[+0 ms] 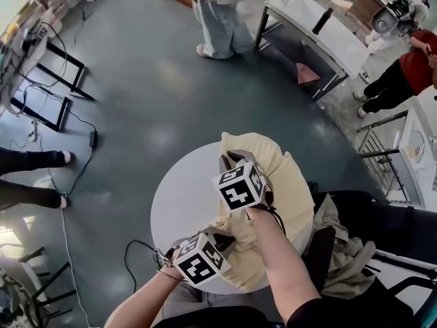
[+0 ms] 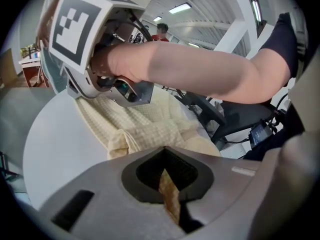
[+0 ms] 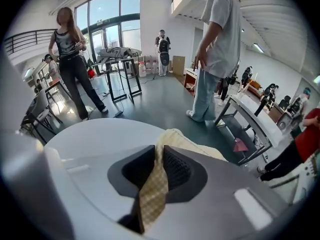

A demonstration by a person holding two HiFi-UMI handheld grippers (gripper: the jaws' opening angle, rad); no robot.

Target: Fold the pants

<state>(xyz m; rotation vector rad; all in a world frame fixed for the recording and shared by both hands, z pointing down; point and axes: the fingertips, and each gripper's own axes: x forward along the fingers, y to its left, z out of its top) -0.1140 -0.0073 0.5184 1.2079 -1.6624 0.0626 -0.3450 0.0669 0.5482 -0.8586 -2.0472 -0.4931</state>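
Observation:
Pale yellow checked pants (image 1: 283, 190) lie bunched on the right half of a round white table (image 1: 181, 197). My right gripper (image 1: 232, 158) reaches over the pants' far edge, shut on a fold of the cloth; in the right gripper view a strip of the pants (image 3: 154, 189) runs between its pads (image 3: 177, 168). My left gripper (image 1: 222, 236) sits nearer the table's front edge, shut on another part of the pants. In the left gripper view a thin strip of cloth (image 2: 169, 196) is pinched in the jaws, and the pants (image 2: 150, 124) spread ahead under the right gripper (image 2: 122, 91).
A dark chair (image 1: 355, 251) draped with grey cloth stands right of the table. A cable (image 1: 136, 251) hangs off the table's front left. A person in light trousers (image 1: 218, 19) stands beyond, by a white bench (image 1: 307, 26). Black stands (image 1: 48, 94) and cables are on the left.

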